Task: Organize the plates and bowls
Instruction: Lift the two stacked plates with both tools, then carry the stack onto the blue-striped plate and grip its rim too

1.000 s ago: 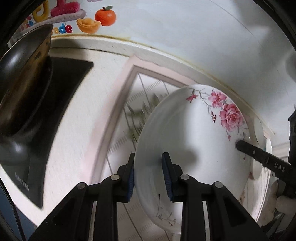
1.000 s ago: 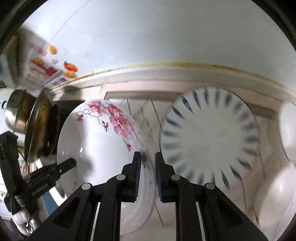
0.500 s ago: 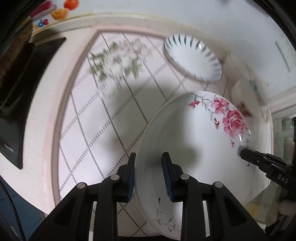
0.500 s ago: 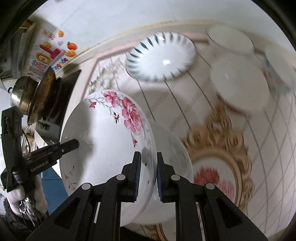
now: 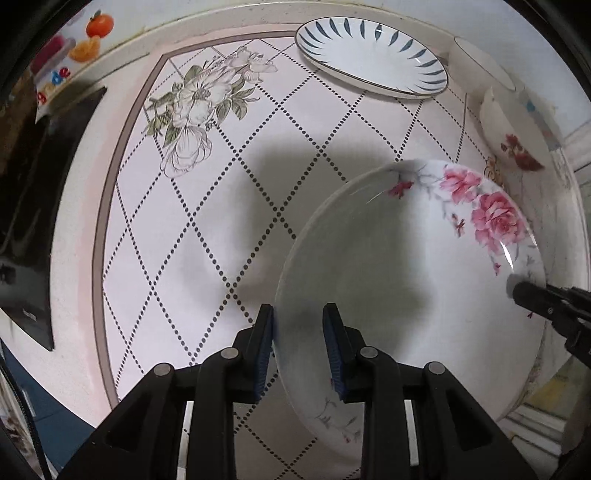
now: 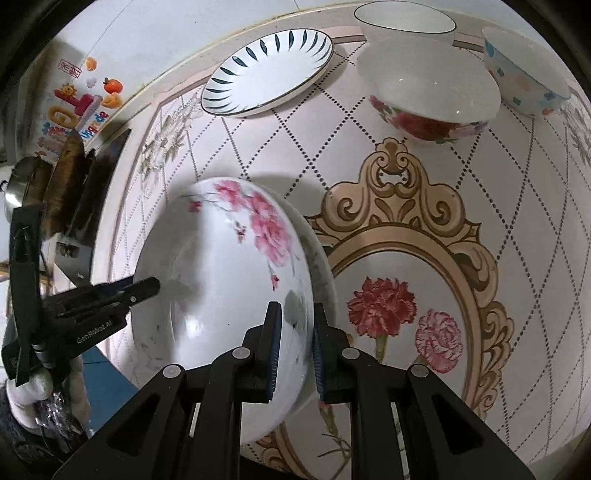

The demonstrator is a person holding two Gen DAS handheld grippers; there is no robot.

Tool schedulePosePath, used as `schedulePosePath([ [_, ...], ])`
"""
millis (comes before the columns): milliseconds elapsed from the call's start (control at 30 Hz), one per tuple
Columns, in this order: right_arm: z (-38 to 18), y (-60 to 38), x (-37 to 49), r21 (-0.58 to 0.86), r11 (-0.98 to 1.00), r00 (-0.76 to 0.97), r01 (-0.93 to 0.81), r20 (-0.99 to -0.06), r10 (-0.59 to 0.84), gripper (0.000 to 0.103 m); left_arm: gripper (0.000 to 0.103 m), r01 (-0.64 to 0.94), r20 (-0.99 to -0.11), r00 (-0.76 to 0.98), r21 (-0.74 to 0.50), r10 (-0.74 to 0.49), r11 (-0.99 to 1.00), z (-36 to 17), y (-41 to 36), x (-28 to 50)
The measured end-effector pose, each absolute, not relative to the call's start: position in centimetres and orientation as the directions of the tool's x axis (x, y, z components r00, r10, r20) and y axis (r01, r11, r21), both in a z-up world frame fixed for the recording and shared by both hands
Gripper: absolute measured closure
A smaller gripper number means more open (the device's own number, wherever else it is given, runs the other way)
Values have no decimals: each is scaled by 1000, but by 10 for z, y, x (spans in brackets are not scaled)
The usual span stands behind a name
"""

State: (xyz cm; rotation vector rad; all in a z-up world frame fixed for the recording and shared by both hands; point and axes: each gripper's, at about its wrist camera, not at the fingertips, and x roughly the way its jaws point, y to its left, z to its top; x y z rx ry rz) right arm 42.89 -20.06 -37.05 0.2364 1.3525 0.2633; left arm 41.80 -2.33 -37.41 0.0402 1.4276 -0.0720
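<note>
A white plate with pink roses (image 5: 406,280) is held above the patterned tabletop, tilted. My left gripper (image 5: 298,347) is shut on its near rim. My right gripper (image 6: 295,350) is shut on the opposite rim of the same plate (image 6: 221,280). A second, similar plate (image 6: 321,266) shows just behind it in the right wrist view. A blue-striped white plate (image 5: 369,59) lies at the far side of the table; it also shows in the right wrist view (image 6: 266,74).
A red-flowered bowl (image 6: 432,92), a plain white bowl (image 6: 404,20) and a pastel-dotted bowl (image 6: 524,70) stand at the far right. A black stove (image 5: 33,206) with a pan (image 6: 62,173) lies left. The wall (image 5: 221,14) runs behind.
Both grippers have carried the rose plate down and toward the table, tilting it flatter. The view has swung from the wall to the tabletop. Both grips are unchanged.
</note>
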Motion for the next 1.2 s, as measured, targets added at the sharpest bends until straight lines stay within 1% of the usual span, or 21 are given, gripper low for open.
schedulePosePath([
  [233, -375, -199, 426, 308, 950, 186, -59, -931, 313, 86, 79, 82, -989, 147, 6, -6, 997, -378, -30, 415],
  [500, -373, -202, 424, 319, 947, 122, -27, -939, 320, 86, 79, 81, -993, 121, 9, -1, 997, -381, -31, 412],
  [600, -370, -205, 422, 301, 953, 104, -26, -948, 302, 83, 78, 74, -993, 116, -3, -11, 997, -377, -27, 407],
  [667, -366, -208, 421, 300, 953, 100, -29, -948, 302, 82, 78, 71, -992, 122, -14, -23, 997, -369, -23, 406],
  [733, -360, -212, 422, 302, 953, 94, -19, -948, 303, 82, 78, 59, -989, 135, -59, -66, 997, -351, -19, 406],
  [800, -345, -216, 426, 336, 942, 105, -4, -936, 335, 82, 78, 45, -982, 159, -92, -98, 995, -331, -16, 412],
  [867, -326, -218, 435, 369, 929, 139, 5, -920, 365, 81, 72, 24, -972, 182, -144, -146, 989, -313, -10, 426],
  [900, -313, -219, 445, 385, 923, 161, 7, -911, 379, 76, 67, 7, -963, 195, -186, -184, 982, -304, -5, 440],
  [933, -302, -218, 455, 401, 916, 180, 9, -902, 393, 64, 63, -10, -953, 209, -225, -218, 974, -298, -3, 457],
  [967, -292, -218, 468, 420, 907, 204, 13, -889, 409, 56, 60, -21, -948, 219, -242, -232, 970, -294, -2, 470],
  [1000, -282, -218, 485, 442, 897, 235, 18, -873, 426, 44, 53, -38, -942, 237, -255, -239, 966, -292, 2, 491],
  [1033, -277, -219, 500, 450, 893, 259, 20, -865, 430, 41, 51, -47, -940, 250, -251, -232, 967, -292, 2, 509],
  [1100, -276, -219, 542, 430, 902, 285, 45, -871, 401, 41, 51, -60, -943, 255, -236, -214, 970, -298, 2, 554],
  [1200, -295, -221, 598, 382, 919, 264, 102, -901, 345, 41, 51, -66, -946, 229, -250, -229, 966, -319, 1, 606],
])
